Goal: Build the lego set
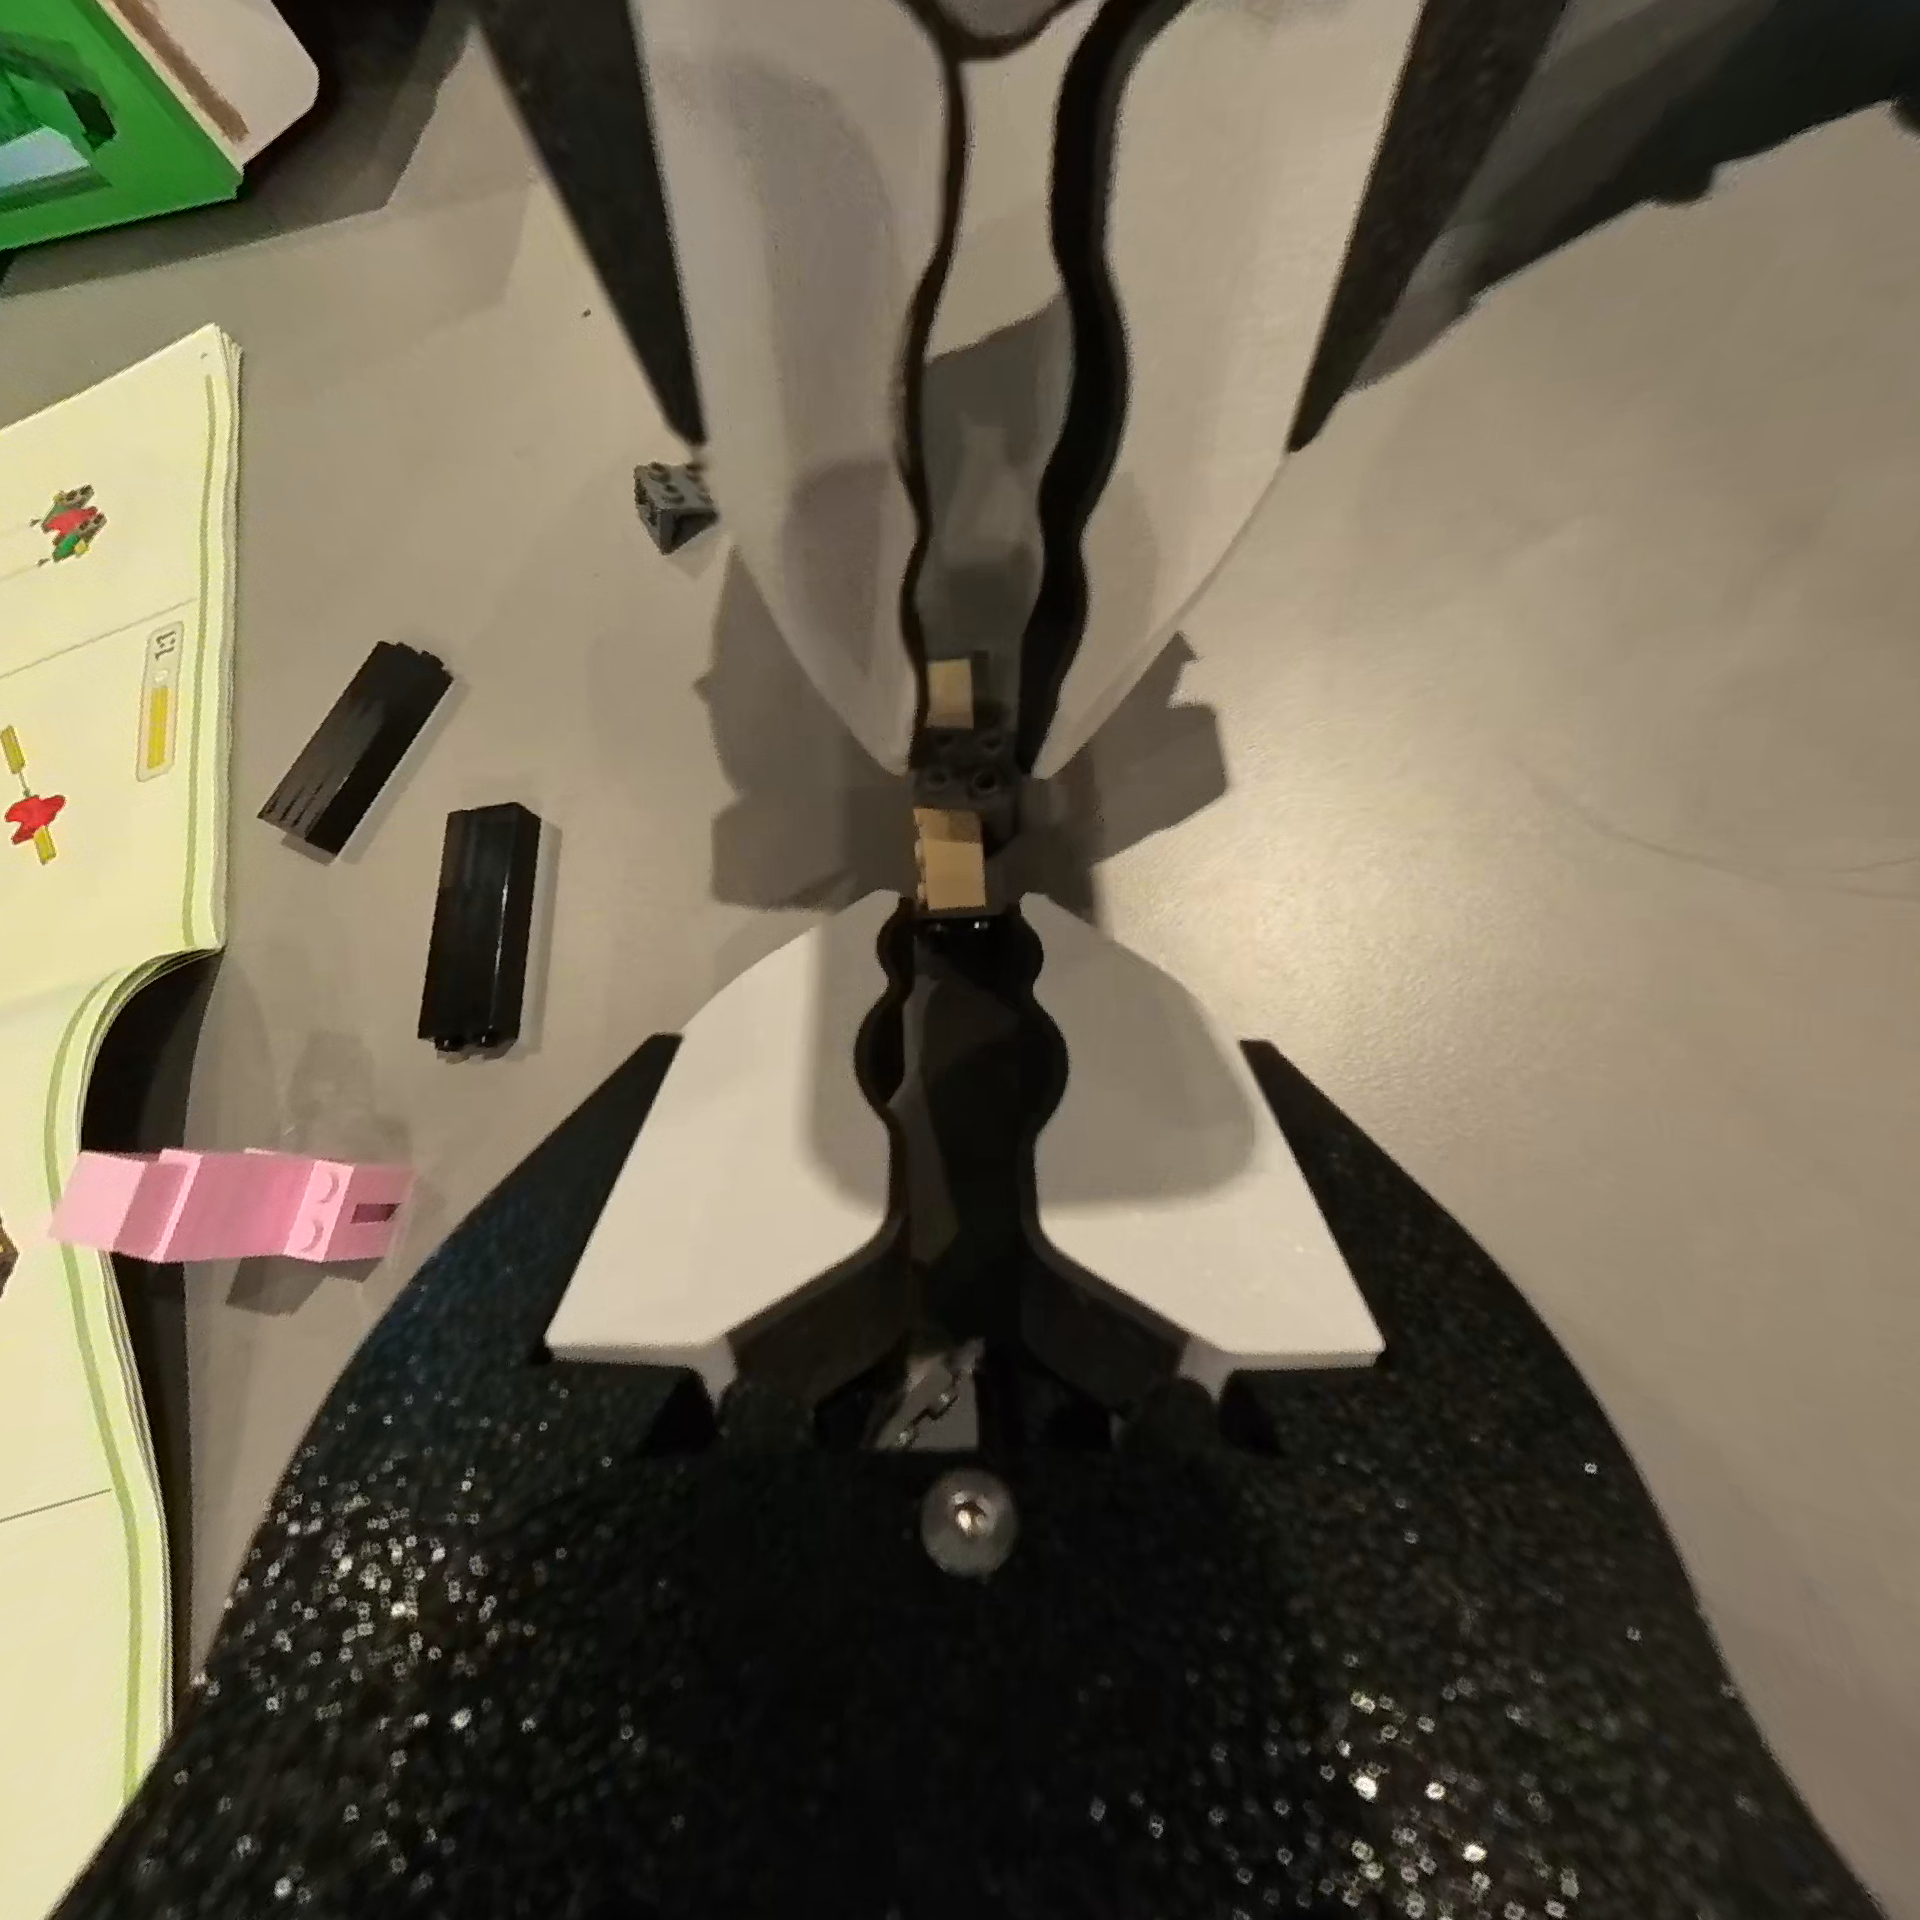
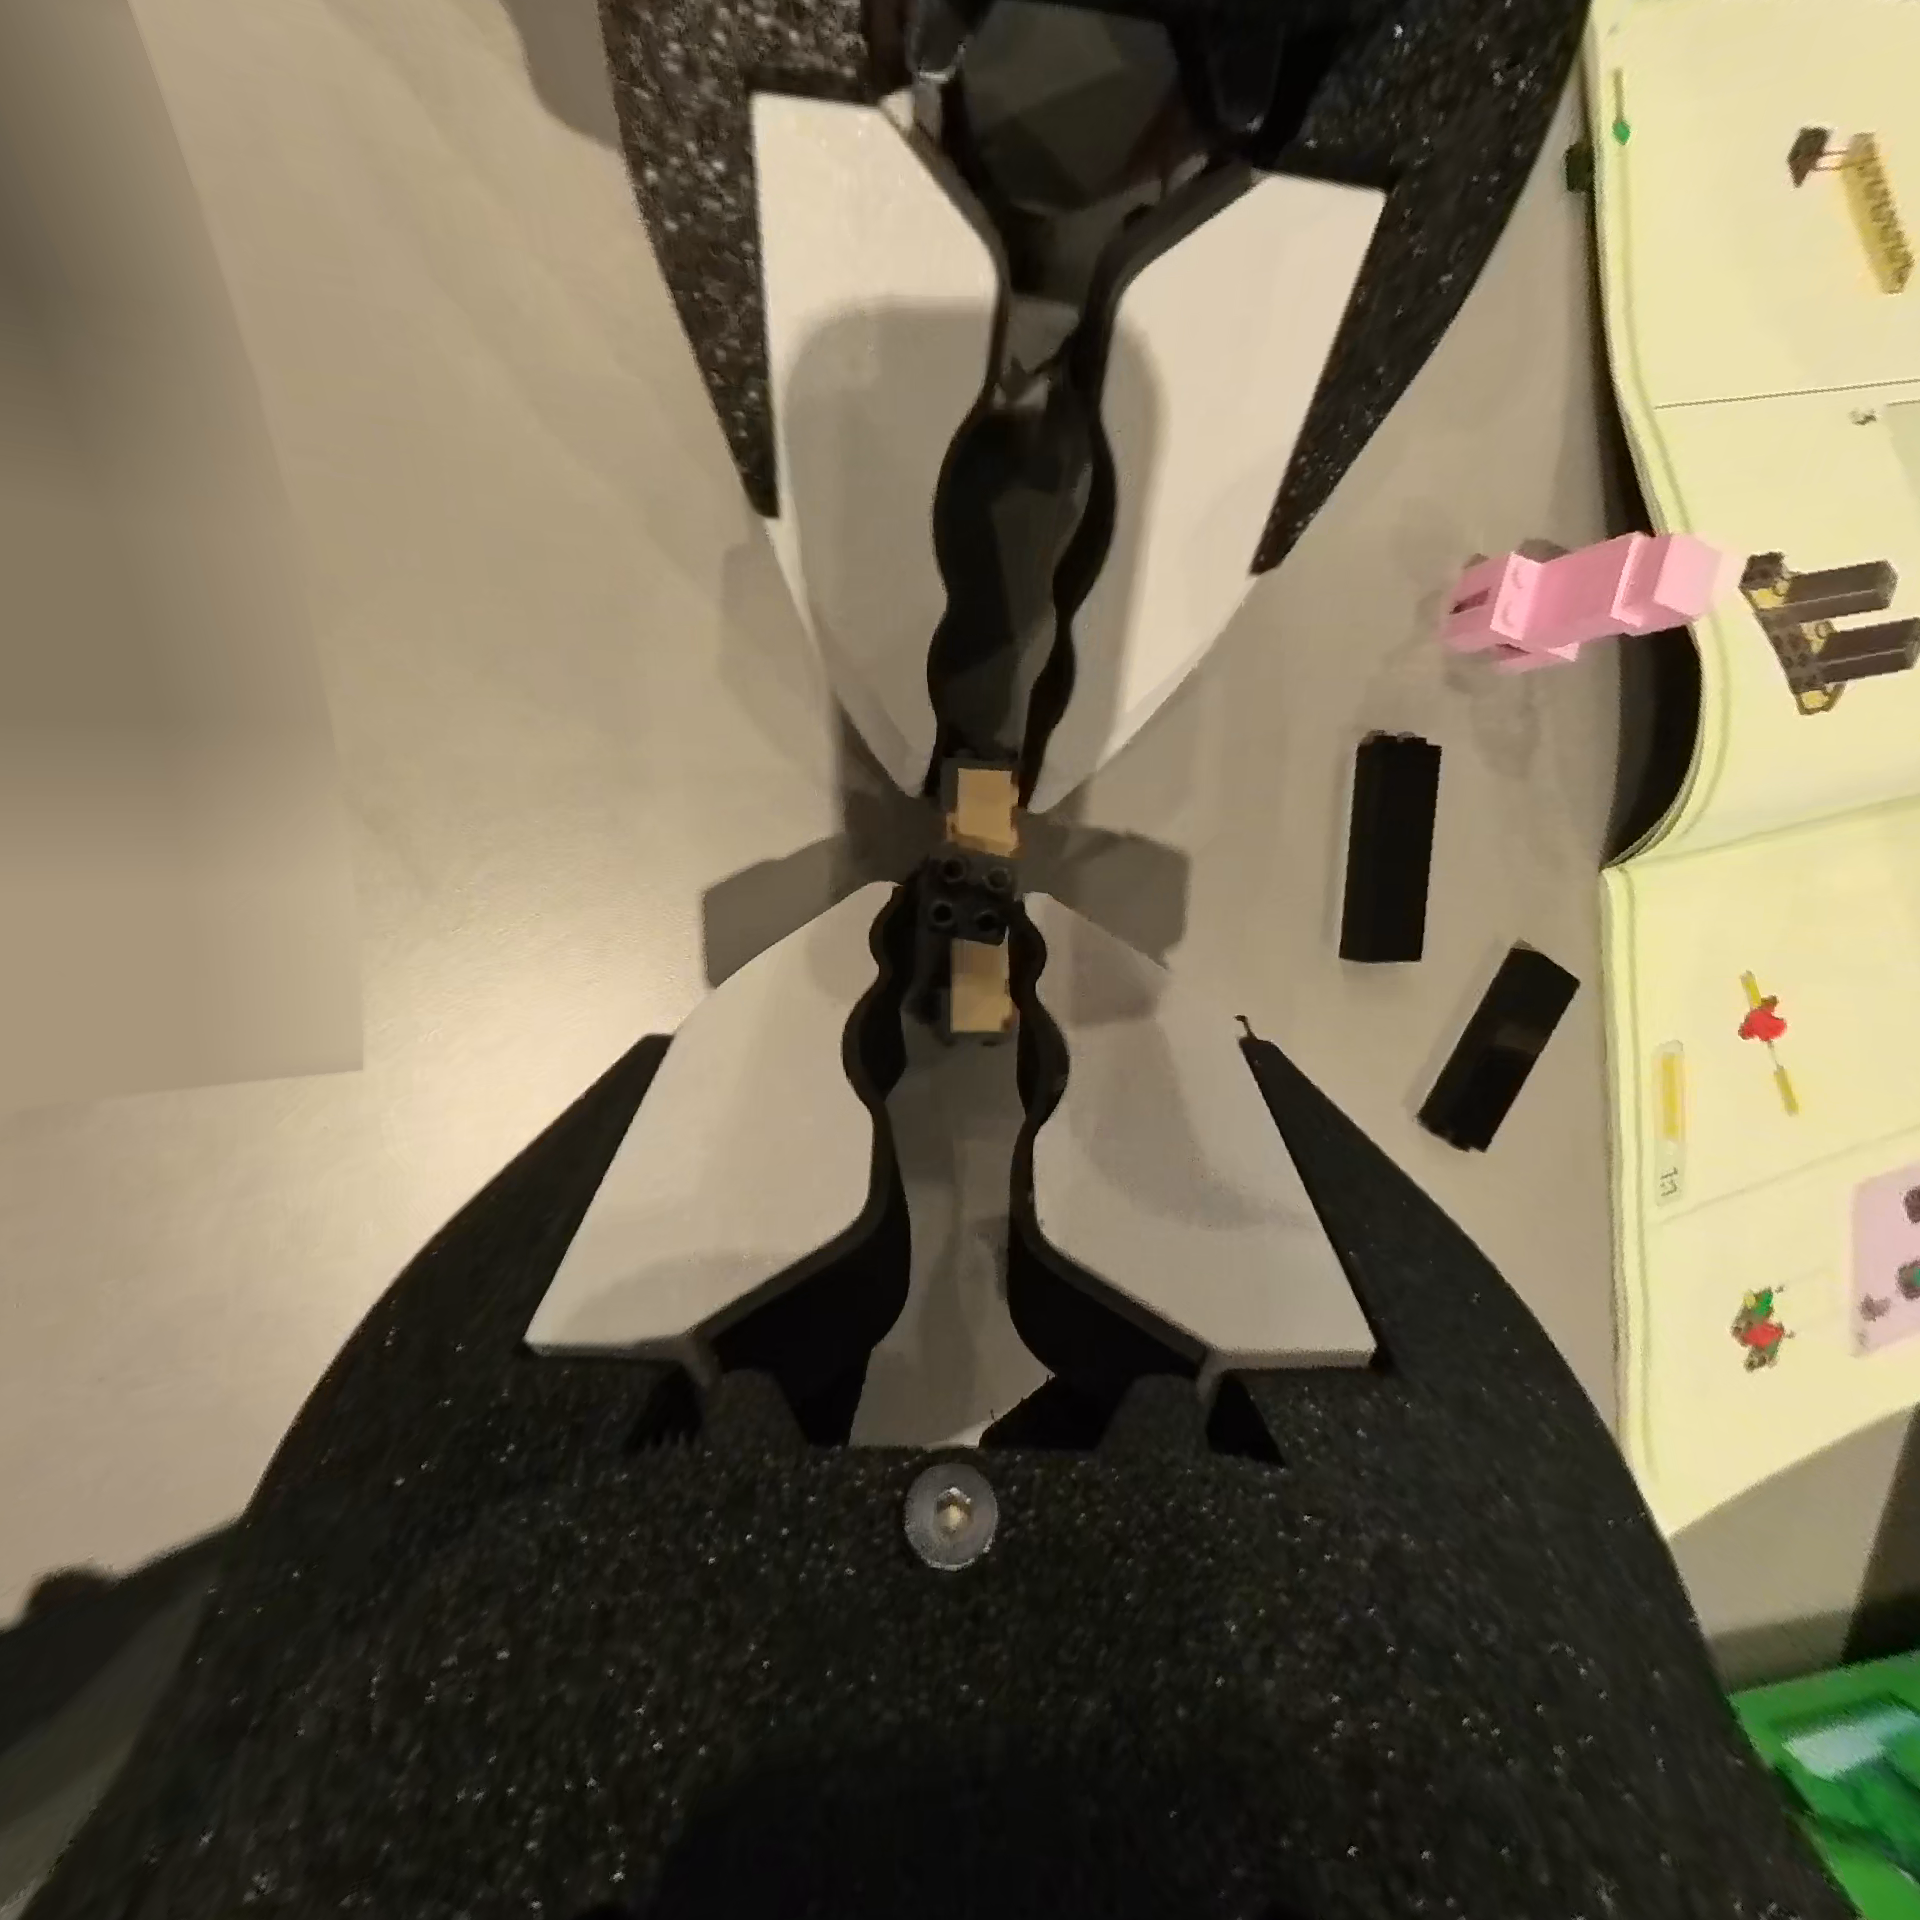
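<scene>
Grey worktop (image 1: 1455, 727) holds two loose black bricks (image 1: 480, 928) beside the manual (image 1: 104, 727), while both claws, left (image 1: 951, 914) and right (image 2: 971, 914), pinch one small unfinished assembly (image 1: 961, 790).

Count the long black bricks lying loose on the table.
2. One black brick lies tilted nearest the instruction booklet; the other black brick lies beside it, closer to the grippers. More may be hidden under the grippers.

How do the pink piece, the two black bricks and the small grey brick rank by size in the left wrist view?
1. pink piece, though it lies nearest the camera.
2. the two black bricks, alike, so unranked.
3. small grey brick, clearly smallest, but farthest away.
</scene>
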